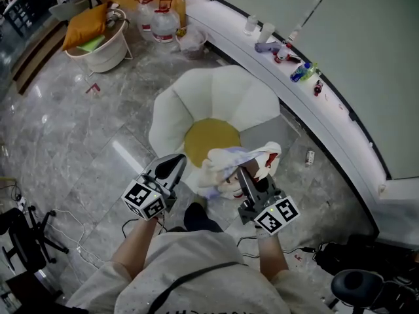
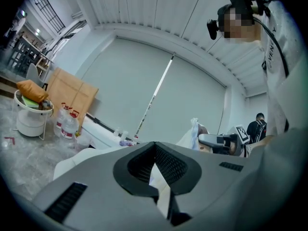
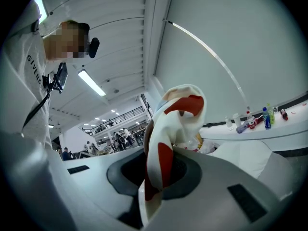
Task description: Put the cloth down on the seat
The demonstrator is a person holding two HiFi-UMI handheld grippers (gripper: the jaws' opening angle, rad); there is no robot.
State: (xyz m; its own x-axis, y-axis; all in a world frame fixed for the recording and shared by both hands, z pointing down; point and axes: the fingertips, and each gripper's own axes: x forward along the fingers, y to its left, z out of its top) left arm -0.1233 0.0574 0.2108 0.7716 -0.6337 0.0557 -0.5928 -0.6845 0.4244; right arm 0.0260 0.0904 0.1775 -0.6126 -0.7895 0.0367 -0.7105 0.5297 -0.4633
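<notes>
Now right gripper (image 1: 241, 171) pinches cloth (image 1: 222, 163) tight, holding it over yellow seat (image 1: 208, 138) for lowering; left gripper (image 1: 177, 162) closed, empty.

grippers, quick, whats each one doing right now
Left gripper: jaws nearly together, cannot tell if anything is held.
Right gripper: closed on the cloth.

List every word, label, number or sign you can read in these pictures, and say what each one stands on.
"GIVENC": down the person's white shirt, right gripper view; further letters are hidden.
"VEN": the same shirt print, partly shown in the left gripper view.
Too small to read: labels on the small bottles on the ledge and on the water jugs.
Cut off at the picture's edge: the shirt print in the head view.
</notes>
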